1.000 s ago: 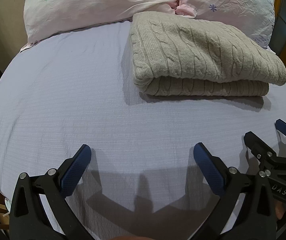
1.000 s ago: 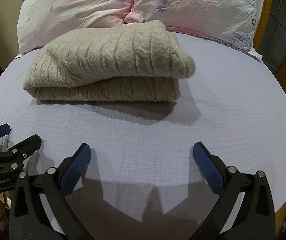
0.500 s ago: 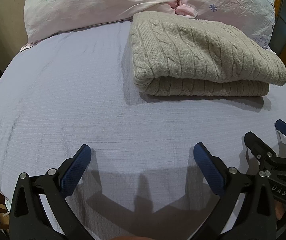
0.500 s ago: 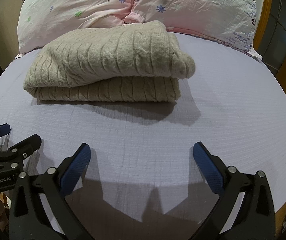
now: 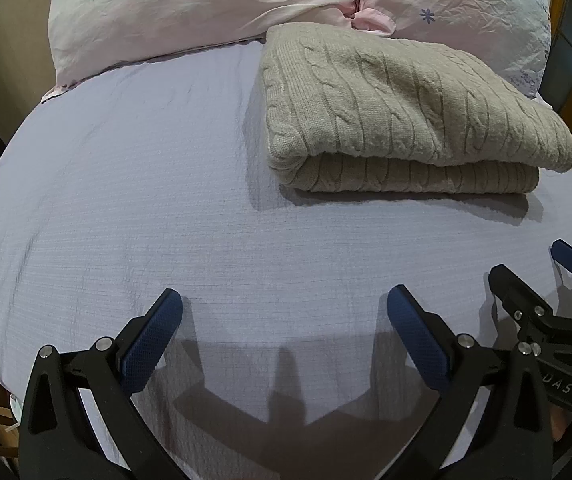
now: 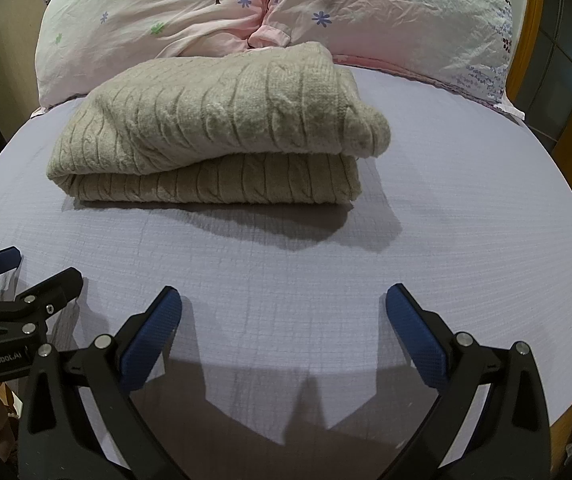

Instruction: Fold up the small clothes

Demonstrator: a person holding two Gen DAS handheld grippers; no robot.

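In the left wrist view, the jaws of the left gripper are seen spread wide at the bottom of the frame, with nothing between them, over the pale lilac bed sheet. The right gripper is seen at the lower right edge of that frame. In the right wrist view, the jaws of the right gripper are likewise held wide and empty above the sheet, and the left gripper is seen at the lower left edge, its jaws also apart. A beige cable-knit sweater is laid folded on the bed, in the upper middle of the right view and the upper right of the left view, well apart from both grippers. Behind it, touching its far edge, two pink flowered pillows are set across the top of the frame.
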